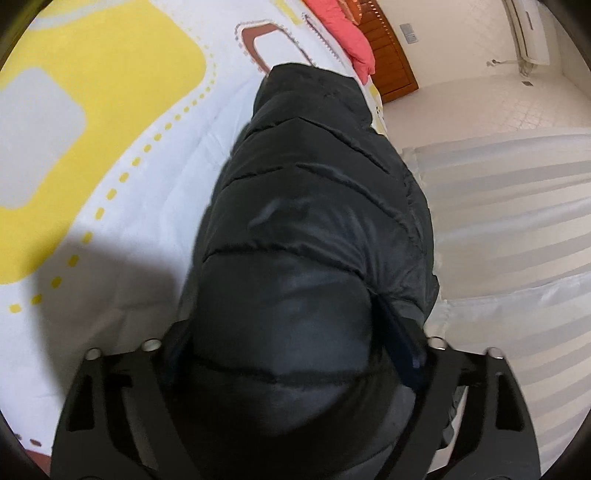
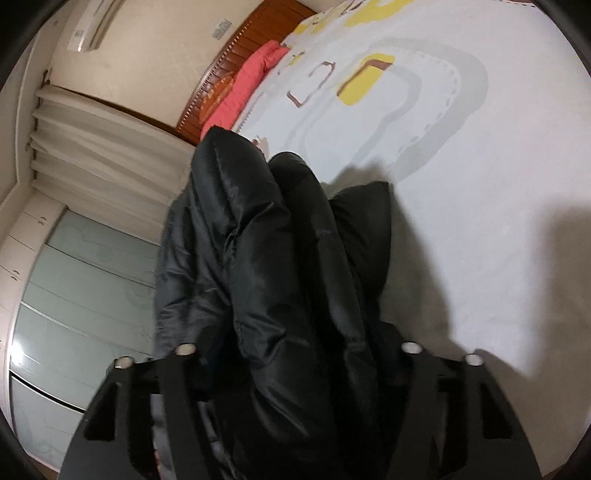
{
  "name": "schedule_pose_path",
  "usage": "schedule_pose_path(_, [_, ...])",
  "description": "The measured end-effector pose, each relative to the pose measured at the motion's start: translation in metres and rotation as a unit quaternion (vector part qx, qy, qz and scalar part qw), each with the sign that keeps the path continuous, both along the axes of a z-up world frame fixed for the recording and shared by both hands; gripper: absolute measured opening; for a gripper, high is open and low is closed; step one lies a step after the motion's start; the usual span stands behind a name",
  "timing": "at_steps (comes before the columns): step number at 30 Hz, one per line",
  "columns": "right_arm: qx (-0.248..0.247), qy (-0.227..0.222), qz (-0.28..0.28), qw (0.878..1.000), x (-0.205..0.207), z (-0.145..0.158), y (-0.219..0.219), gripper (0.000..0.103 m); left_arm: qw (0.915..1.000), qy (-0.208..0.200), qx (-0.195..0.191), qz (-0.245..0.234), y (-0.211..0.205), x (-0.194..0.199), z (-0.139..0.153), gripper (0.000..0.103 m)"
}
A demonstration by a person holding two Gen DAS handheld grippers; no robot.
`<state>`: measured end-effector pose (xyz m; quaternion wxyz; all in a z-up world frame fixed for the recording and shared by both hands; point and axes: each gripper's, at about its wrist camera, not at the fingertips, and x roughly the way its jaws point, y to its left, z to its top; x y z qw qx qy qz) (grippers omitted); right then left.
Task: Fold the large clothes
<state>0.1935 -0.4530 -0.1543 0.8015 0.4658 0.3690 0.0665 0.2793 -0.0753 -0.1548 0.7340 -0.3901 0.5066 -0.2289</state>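
one black puffer jacket [image 1: 306, 206] lies bunched on the bed, near the bed's edge, and it fills the middle of both wrist views. there are two hand-held grippers. the left hand-held gripper [image 1: 291, 354] has the quilted fabric bulging between its two fingers, which are clamped on the jacket from either side. the right hand-held gripper [image 2: 295, 354] also has folds of the jacket [image 2: 258, 236] packed between its fingers and pressed by them.

one bed sheet [image 1: 122, 122], white with yellow blocks, grey bands and dotted lines, covers the bed. one coral pillow [image 2: 243, 92] sits at the far end against one wooden headboard [image 1: 391, 62]. one pale curtain [image 2: 103, 155] hangs by the bed, one air conditioner [image 2: 96, 26] is mounted on the cream wall, and glass-fronted wardrobe doors [image 2: 81, 280] stand beside the curtain.
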Motion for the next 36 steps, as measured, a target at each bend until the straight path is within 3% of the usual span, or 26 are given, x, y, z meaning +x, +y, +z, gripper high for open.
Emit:
schedule_pose_path(4, [0.004, -0.02, -0.011, 1.0, 0.0, 0.013, 0.009, 0.041, 0.9996, -0.017, 0.013, 0.02, 0.008, 0.002, 0.017, 0.068])
schedule_pose_path(8, [0.012, -0.044, -0.011, 0.999, 0.018, 0.025, 0.024, 0.038, 0.9981, -0.042, 0.028, 0.035, 0.021, 0.002, 0.031, 0.065])
schedule_pose_path(13, [0.023, -0.055, 0.006, 0.998, 0.067, 0.032, 0.051, 0.037, 0.9959, -0.055, 0.043, 0.057, 0.043, 0.038, 0.045, 0.064])
schedule_pose_path(19, [0.024, -0.043, 0.019, 0.999, 0.104, 0.023, 0.072, 0.037, 0.9956, -0.04, 0.051, 0.067, 0.062, 0.069, 0.034, 0.064])
schedule_pose_path(23, [0.019, -0.036, 0.02, 0.999, 0.108, 0.013, 0.078, 0.037, 0.9963, -0.03, 0.044, 0.068, 0.069, 0.074, 0.018, 0.067])
schedule_pose_path(26, [0.014, -0.037, 0.026, 0.999, 0.108, 0.015, 0.075, 0.043, 0.9965, -0.032, 0.04, 0.065, 0.07, 0.072, 0.017, 0.075])
schedule_pose_path(30, [0.005, -0.023, 0.027, 0.999, 0.112, 0.018, 0.072, 0.063, 0.9975, -0.022, 0.021, 0.064, 0.081, 0.076, 0.017, 0.082])
schedule_pose_path(36, [-0.012, -0.037, 0.019, 0.999, 0.126, 0.036, 0.056, 0.075, 0.9961, -0.045, 0.024, 0.072, 0.1, 0.088, 0.038, 0.091])
